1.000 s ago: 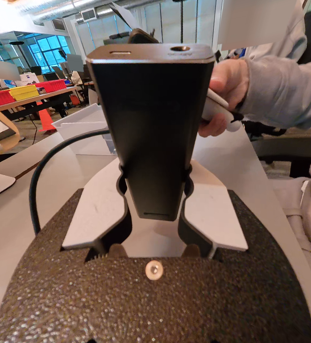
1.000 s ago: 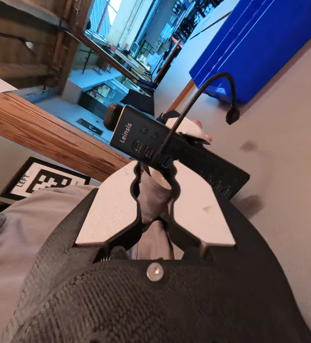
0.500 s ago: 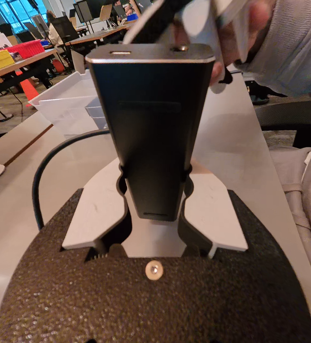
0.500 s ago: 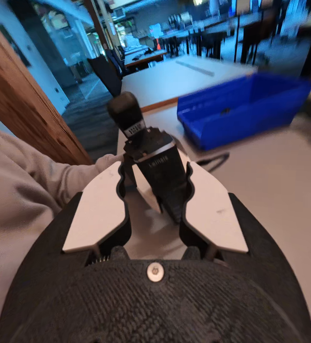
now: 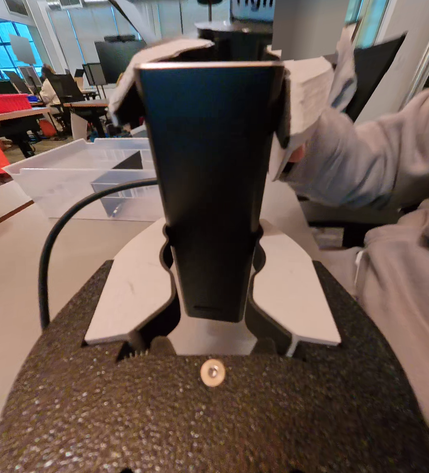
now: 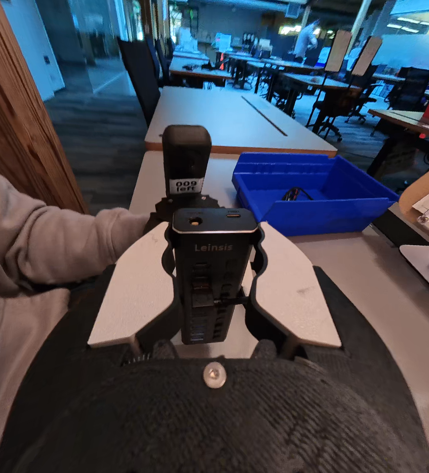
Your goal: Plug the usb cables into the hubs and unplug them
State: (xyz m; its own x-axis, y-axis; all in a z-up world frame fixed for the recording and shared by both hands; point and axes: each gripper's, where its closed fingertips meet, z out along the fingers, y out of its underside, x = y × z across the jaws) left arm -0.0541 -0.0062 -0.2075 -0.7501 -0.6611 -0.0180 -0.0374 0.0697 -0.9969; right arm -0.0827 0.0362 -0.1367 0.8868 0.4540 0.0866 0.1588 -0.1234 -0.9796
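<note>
A black USB hub [image 5: 208, 153] stands upright between the fingers of my left gripper [image 5: 213, 230], which is shut on its lower part. A black cable [image 5: 52, 243] arcs away from it to the left. The white fingers [image 5: 303, 89] of my right gripper flank the hub's far end. In the right wrist view the hub [image 6: 208, 268] shows its port side, and my right gripper [image 6: 213, 243] presses on both of its long sides. A black plug [image 6: 202, 299] sits in one port. The left gripper's black body [image 6: 186, 158] shows behind the hub.
A blue bin [image 6: 323, 215] with a dark cable [image 6: 295, 194] in it stands on the grey table [image 6: 349, 307] at the back right. A clear plastic tray [image 5: 62, 174] stands behind the hub. A wooden post [image 6: 8, 128] is on the left. Grey sleeves [image 5: 362, 158] reach in.
My right gripper let go of the plug, opened, swung round and closed around the hub's end. The left gripper kept its hold on the hub and tilted a little.
</note>
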